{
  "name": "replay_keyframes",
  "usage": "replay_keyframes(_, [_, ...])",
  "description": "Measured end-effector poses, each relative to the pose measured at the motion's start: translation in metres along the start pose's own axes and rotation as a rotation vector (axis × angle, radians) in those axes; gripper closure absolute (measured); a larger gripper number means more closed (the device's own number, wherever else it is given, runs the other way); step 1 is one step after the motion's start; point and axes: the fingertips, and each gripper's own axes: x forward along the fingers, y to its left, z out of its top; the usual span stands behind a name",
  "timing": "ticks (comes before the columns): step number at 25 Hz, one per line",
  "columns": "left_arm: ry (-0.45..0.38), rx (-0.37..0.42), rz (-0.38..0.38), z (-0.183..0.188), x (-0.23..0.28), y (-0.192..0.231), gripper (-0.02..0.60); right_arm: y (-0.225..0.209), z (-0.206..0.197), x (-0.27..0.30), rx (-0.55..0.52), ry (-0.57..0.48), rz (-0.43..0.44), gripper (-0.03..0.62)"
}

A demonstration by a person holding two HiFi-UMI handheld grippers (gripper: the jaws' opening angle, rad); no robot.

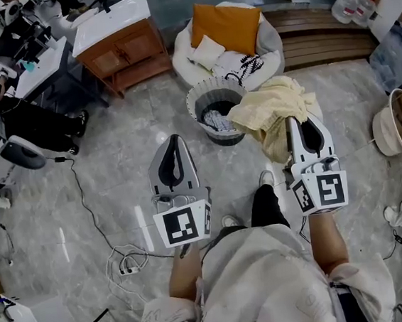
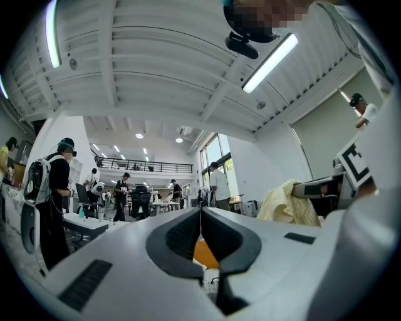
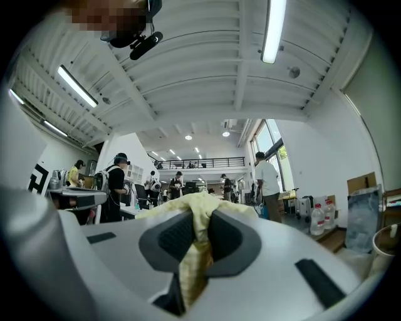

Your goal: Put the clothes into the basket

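My right gripper point(image 1: 295, 120) is shut on a pale yellow cloth point(image 1: 271, 110) that bunches over its tip and hangs down beside the round grey basket point(image 1: 196, 97). That basket stands on the floor ahead of me with a striped garment point(image 1: 217, 121) inside. In the right gripper view the yellow cloth point(image 3: 197, 241) runs pinched between both pads and drapes over the jaw tips. My left gripper point(image 1: 174, 139) hovers left of the basket, shut, nothing between its pads. In the left gripper view the left gripper point(image 2: 200, 219) has its tips meeting, and the yellow cloth point(image 2: 288, 204) shows at the right.
A round seat with an orange cushion point(image 1: 226, 25) and white pillows sits behind the basket. A wooden cabinet point(image 1: 121, 47) stands back left, an office chair point(image 1: 21, 150) at left, a cable and power strip point(image 1: 126, 264) on the floor near my feet. A round drum-like object point(image 1: 401, 125) is at right.
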Motion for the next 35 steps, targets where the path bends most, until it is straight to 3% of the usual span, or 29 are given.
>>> replay_keyframes(17, [0.092, -0.007, -0.035, -0.026, 0.156, -0.074, 0.575, -0.122, -0.048, 0.099, 0.062, 0.117, 0.018, 0.566])
replay_keyframes(28, [0.084, 0.029, 0.032, -0.022, 0.245, -0.13, 0.575, -0.207, -0.049, 0.158, 0.091, 0.083, 0.089, 0.566])
replay_keyframes(35, [0.09, 0.042, 0.079, -0.021, 0.278, -0.148, 0.575, -0.238, -0.053, 0.191, 0.099, 0.077, 0.15, 0.566])
